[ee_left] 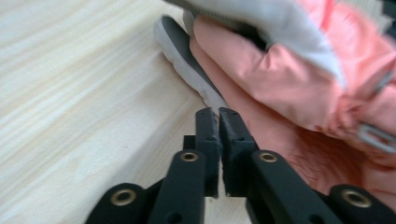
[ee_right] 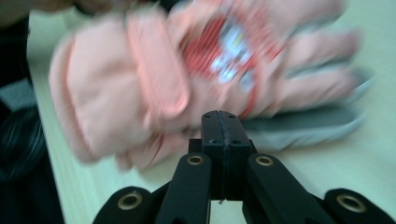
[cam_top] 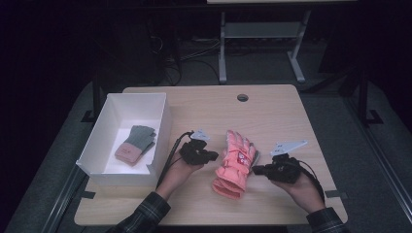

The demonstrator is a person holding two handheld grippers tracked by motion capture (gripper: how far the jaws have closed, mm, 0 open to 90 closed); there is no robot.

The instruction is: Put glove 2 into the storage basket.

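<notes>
The left tool [cam_top: 212, 156] has its jaws pressed together on nothing, tips just beside the edge of the pink gloves [cam_top: 235, 162], at about nine o'clock of them. The right tool [cam_top: 258, 170] is likewise closed and empty, resting at their three o'clock, its tips near or touching the grey palm side; which of the two I cannot tell. The pink gloves lie stacked as a pair near the middle of the tabletop [cam_top: 272, 104], cuffs toward the person, fingers pointing to twelve o'clock.

Farther out, at nine o'clock, a white box [cam_top: 164, 127] stands on the tabletop with a grey and pink knitted glove [cam_top: 135, 144] already lying inside. So, by my judgement, one item is packed and the pink gloves remain to be gripped, lifted and set in the box; neither tool has a hold yet.

The high view gives the box and its contents. The left gripper view reveals the grey underside of the pink gloves [ee_left: 289, 79] flat on the wood. The right gripper view, blurred, brings out the red and white badge [ee_right: 224, 53] on the back.
</notes>
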